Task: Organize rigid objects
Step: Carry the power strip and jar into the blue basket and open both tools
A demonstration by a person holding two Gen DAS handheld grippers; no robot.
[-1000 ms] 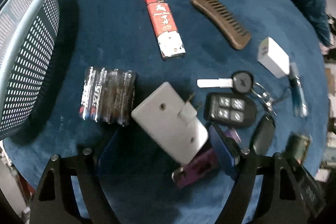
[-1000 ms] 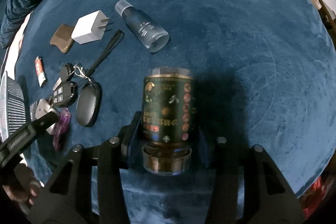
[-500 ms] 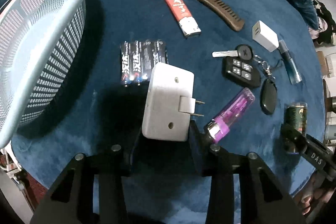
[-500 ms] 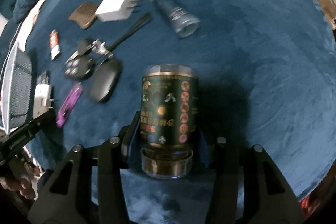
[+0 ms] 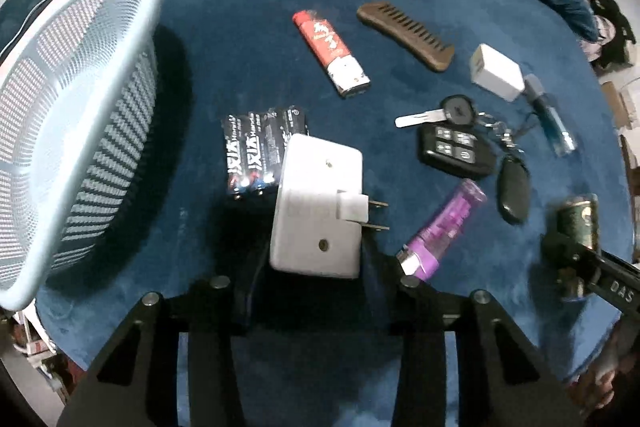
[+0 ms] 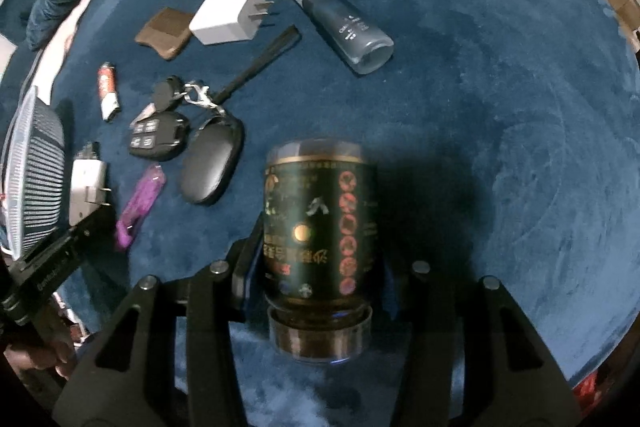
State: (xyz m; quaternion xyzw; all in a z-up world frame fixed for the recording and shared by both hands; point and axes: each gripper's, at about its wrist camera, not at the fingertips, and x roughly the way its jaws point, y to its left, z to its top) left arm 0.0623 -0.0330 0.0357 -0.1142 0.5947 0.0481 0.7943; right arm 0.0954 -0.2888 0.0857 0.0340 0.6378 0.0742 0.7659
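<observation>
- left gripper [image 5: 316, 267]: clenched on the white plug adapter [image 5: 318, 211], which is lifted clear of the blue cloth [image 5: 248, 39]; prongs point to the view's right.
- basket [image 5: 76, 131]: lies to the left of the left gripper, rim tilted toward it, nothing between the two. judged the destination; the left gripper is the nearer one.
- adapter's long axis runs forward along the fingers, so a sideways carry to the left should clear the rim.
- right gripper [image 6: 316, 287]: clenched on the dark green can [image 6: 320, 223], long axis also along the fingers, raised above the cloth, well apart from the basket [image 6: 36, 167].
- battery pack [image 5: 264, 151] sits just beyond the adapter, on the cloth.
</observation>
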